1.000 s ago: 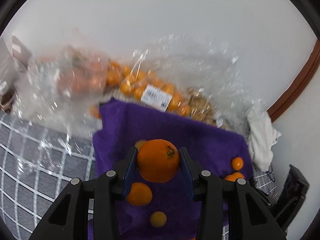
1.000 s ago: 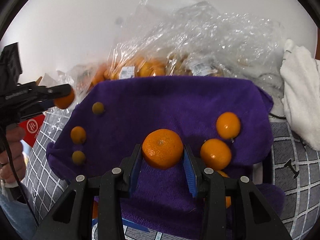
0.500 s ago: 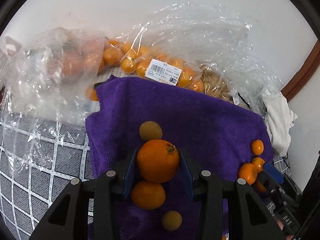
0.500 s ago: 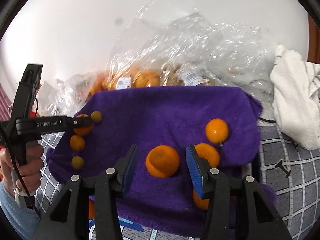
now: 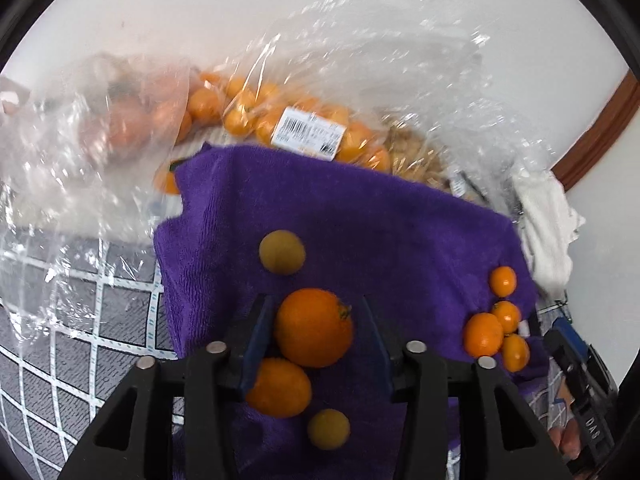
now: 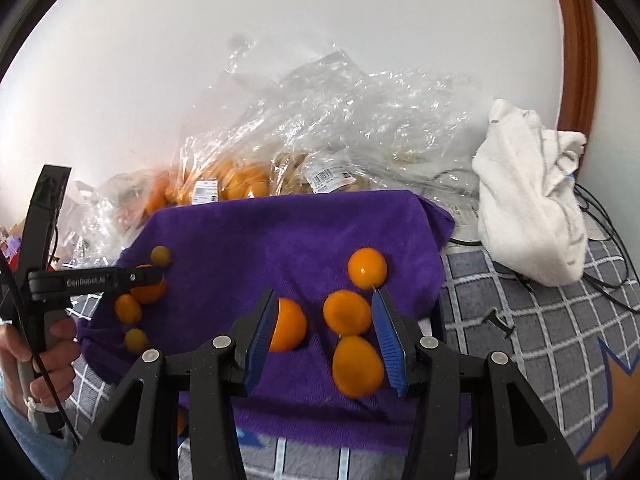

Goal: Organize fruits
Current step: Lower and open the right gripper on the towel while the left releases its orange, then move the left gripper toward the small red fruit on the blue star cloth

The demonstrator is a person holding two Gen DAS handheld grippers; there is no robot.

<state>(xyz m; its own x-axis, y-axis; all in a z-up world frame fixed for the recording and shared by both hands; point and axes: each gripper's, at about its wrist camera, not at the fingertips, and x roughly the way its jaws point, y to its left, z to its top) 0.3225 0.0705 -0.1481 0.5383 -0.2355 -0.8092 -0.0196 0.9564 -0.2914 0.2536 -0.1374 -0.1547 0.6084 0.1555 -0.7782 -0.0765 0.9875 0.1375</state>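
My left gripper [image 5: 316, 328] has its fingers clamped on a large orange [image 5: 314, 327], held over the purple towel [image 5: 360, 224]. Below it, at about seven o'clock, lies a smaller orange [image 5: 279, 387]; a dull yellow-green fruit [image 5: 282, 251] sits at twelve and another one [image 5: 329, 429] at six. At three o'clock, near the towel's edge, a cluster of small oranges [image 5: 496, 320] lies close together. My right gripper [image 6: 324, 330] has its fingers spread wide apart, holding nothing, with a mandarin [image 6: 287, 324] against the left blue pad and two more [image 6: 347, 312] nearer the right pad. Clear bags of fruit [image 6: 224, 184] lie beyond the towel at twelve o'clock, and a white cloth [image 6: 528, 208] at two.
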